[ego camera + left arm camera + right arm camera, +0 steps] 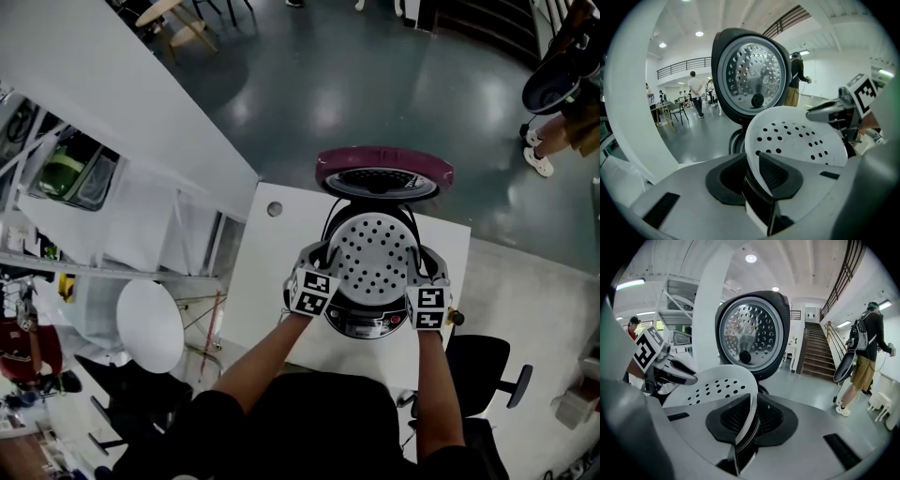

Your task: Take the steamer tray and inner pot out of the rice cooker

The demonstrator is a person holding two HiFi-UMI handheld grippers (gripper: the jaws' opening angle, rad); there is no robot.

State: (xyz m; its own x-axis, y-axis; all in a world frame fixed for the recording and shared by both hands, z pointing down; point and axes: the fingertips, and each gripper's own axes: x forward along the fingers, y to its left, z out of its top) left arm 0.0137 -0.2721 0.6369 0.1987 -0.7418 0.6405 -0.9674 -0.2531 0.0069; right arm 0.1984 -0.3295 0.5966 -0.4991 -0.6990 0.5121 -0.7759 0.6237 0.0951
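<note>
Holding: white perforated steamer tray [373, 255], pinched at opposite rim edges by both grippers
left gripper [757, 177]: clamped on the tray's near rim, rim edge runs between its pads
right gripper [749, 420]: clamped on the opposite rim, thin edge squeezed between its pads
tray position: over the open mouth of the rice cooker [367, 323], roughly level; can't tell if it is clear of the cooker
inner pot: hidden under the tray, not visible
lid [384, 171]: swung up open behind the tray, maroon outside, perforated metal inner plate faces both grippers
cooker location: on white table [267, 253], control panel toward the person
arms: both forearms reach in from the bottom of the head view, marker cubes either side of the cooker
background: black office chair [489, 366] right of the table; person with backpack [868, 348] near stairs [815, 352] in the right gripper view
</note>
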